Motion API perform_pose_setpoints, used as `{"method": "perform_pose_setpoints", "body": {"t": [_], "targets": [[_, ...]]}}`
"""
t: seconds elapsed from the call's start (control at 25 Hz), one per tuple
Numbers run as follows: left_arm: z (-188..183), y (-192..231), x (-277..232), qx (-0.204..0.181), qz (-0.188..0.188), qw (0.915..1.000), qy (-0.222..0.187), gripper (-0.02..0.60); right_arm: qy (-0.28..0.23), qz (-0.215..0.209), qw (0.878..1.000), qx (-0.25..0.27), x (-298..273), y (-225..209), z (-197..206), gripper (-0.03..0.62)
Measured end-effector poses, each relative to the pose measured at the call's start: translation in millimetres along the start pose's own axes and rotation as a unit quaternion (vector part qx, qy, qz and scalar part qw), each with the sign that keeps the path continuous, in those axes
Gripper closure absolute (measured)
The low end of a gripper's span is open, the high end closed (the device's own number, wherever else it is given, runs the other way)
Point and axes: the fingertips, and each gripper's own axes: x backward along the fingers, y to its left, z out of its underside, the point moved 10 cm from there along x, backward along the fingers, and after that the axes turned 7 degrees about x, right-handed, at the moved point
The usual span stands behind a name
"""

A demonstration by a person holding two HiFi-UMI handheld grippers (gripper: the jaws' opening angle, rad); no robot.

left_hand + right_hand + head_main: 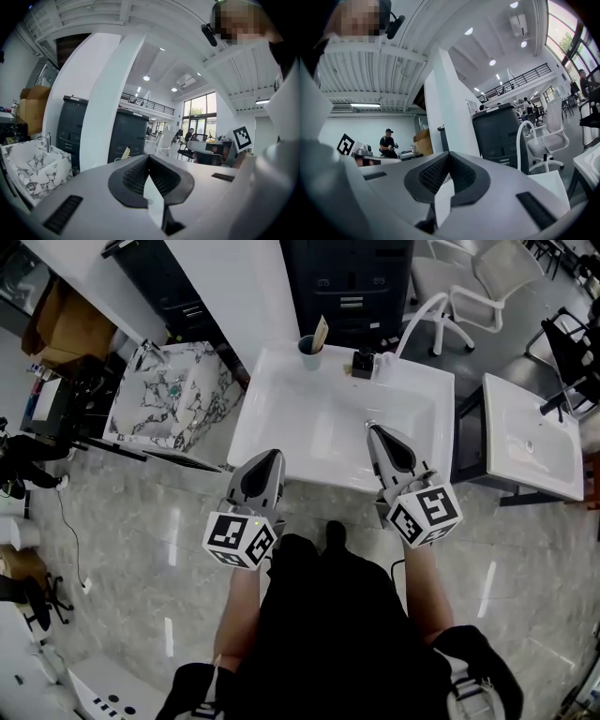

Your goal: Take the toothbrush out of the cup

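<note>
So far you are not getting near the grab itself: the toothbrush (320, 334) is standing in the cup (309, 351) at the far edge of the washbasin (272, 418), toward its far left corner, untouched. You are holding the left claw (271, 455) and the right claw (372, 427) at the near edge, well apart from the cup, and both are pressing their jaws together on nothing. Everything is waiting: reaching across, opening a claw, closing on the handle, lifting it clear. The head view is showing the toothbrush only as a small pale sliver, so its bristle end is hard to make out. In the left gripper view the cup is mostly hiding behind the jaw; the right gripper view is not showing it at all.
</note>
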Motion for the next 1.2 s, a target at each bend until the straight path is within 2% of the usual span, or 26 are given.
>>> {"method": "perform_pose_setpoints", "body": {"t": [0.24,0.44,0.88,1.2], "targets": [[-8.2,19.7,-14.4,-0.005,-0.004,1.0000,0.006,0.566,0.012,0.005,1.000,-0.009,-24.4,-6.3,2.6,0.563],[-16.5,47.3,-36.2,-0.007,0.009,0.9999,0.009,0.566,0.016,0.028,0.999,-0.011,-47.4,-12.1,3.9,0.563],[-53.4,111.1,-113.6,-0.008,0.079,0.9968,0.015,0.566,0.017,0.084,0.996,0.003,-106.7,-20.1,-11.1,0.563],[-71.8,147.5,-184.6,-0.016,0.148,0.9883,0.035,0.566,0.028,0.144,0.989,0.001,-135.6,-14.1,-9.9,0.563]]}}
